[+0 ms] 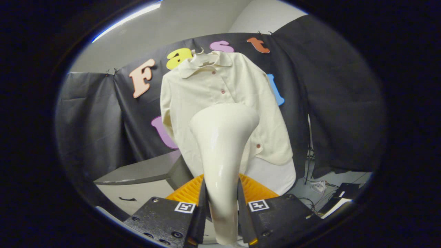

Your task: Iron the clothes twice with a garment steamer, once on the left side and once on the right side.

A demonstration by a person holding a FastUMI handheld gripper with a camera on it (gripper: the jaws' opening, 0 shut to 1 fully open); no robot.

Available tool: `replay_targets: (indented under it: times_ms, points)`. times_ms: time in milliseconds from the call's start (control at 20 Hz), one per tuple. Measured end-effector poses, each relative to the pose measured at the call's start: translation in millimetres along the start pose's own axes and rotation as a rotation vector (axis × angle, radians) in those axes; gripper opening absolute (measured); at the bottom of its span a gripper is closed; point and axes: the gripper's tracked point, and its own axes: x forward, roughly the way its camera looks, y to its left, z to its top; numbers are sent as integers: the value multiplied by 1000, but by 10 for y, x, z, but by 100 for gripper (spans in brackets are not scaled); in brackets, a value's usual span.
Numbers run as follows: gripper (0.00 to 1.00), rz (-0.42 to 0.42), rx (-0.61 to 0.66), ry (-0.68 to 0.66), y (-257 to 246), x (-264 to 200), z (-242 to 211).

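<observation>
Gripper view | tongs (220,210) clamped on steamer (222,144) handle | head up — facing shirt (220,103)

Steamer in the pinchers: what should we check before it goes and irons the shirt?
1. Grip: the gripper has both fingers pressed on the steamer handle. Ok.
2. Steamer head points toward the shirt. Ok.
3. Shirt hangs open, front facing, buttons done up. Ok.
4. Head touching the cloth: cannot tell; it overlaps the shirt's middle.
5. Head placed on the left or right side: not ok, it sits near the middle.
6. Steam coming out: cannot tell.
</observation>
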Motion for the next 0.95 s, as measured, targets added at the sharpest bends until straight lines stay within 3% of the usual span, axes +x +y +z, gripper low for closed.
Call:
replay_targets:
  times_ms: [350, 950]
  points:
    - [42, 31, -117, -114, 688, -404, 237]
    - [41, 166, -190, -246, 1508, -1605, -11]
